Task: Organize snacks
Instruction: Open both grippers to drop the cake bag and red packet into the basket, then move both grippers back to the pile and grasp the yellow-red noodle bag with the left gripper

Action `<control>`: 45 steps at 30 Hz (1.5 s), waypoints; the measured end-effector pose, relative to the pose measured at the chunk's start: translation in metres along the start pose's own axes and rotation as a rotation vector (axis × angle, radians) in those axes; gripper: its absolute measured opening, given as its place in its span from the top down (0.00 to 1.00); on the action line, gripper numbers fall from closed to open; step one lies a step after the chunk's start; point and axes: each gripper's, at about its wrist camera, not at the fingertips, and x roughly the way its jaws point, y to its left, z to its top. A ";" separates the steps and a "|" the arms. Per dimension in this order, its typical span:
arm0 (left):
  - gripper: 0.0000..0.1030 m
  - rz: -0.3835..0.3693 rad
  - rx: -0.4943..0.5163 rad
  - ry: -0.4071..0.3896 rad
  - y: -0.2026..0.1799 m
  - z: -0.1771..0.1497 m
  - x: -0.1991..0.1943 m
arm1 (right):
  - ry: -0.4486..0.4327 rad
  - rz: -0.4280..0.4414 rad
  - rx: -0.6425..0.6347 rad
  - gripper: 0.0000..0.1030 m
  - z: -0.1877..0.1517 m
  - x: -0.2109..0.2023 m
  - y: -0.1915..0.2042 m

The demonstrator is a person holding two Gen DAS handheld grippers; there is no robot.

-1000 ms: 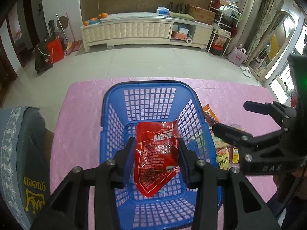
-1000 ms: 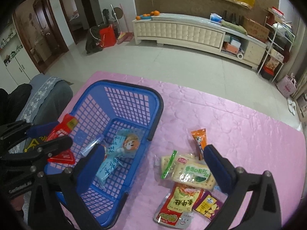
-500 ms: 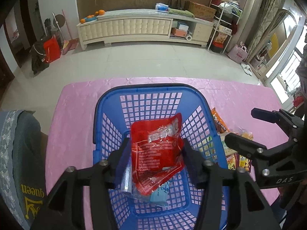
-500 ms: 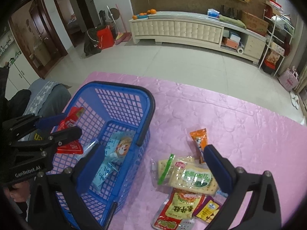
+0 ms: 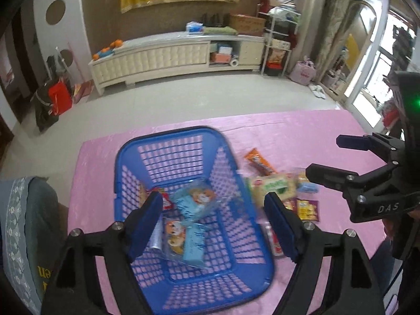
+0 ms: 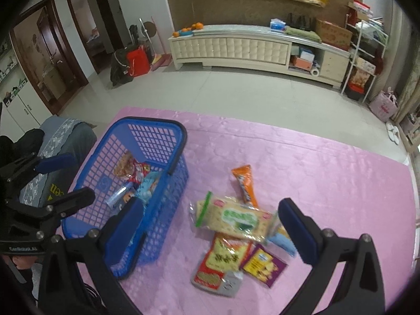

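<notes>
While the left hand-held gripper (image 5: 212,220) hangs over the blue basket (image 5: 168,136), its jaws have just been opening and now stand apart with nothing pressed between them. The red packet (image 6: 139,170) lies in the basket near its far end, touching a pale blue packet (image 5: 194,202) with a cartoon animal on it, and another such packet lies just beside that one. The basket stands on the pink-covered bench (image 6: 315,162), toward its left side. The right hand-held gripper (image 6: 210,225) hovers above the loose snacks to the right of the basket, jaws wide apart and empty. Under it lie a cracker pack (image 6: 236,218) with a green label, an orange packet (image 6: 244,181), a red and yellow packet (image 6: 223,260) and a small purple packet (image 6: 262,265), overlapping in a heap.
</notes>
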 end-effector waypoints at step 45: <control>0.23 -0.061 0.053 0.396 -0.159 -0.077 0.165 | 0.167 -0.053 0.226 0.00 -0.137 0.045 -0.133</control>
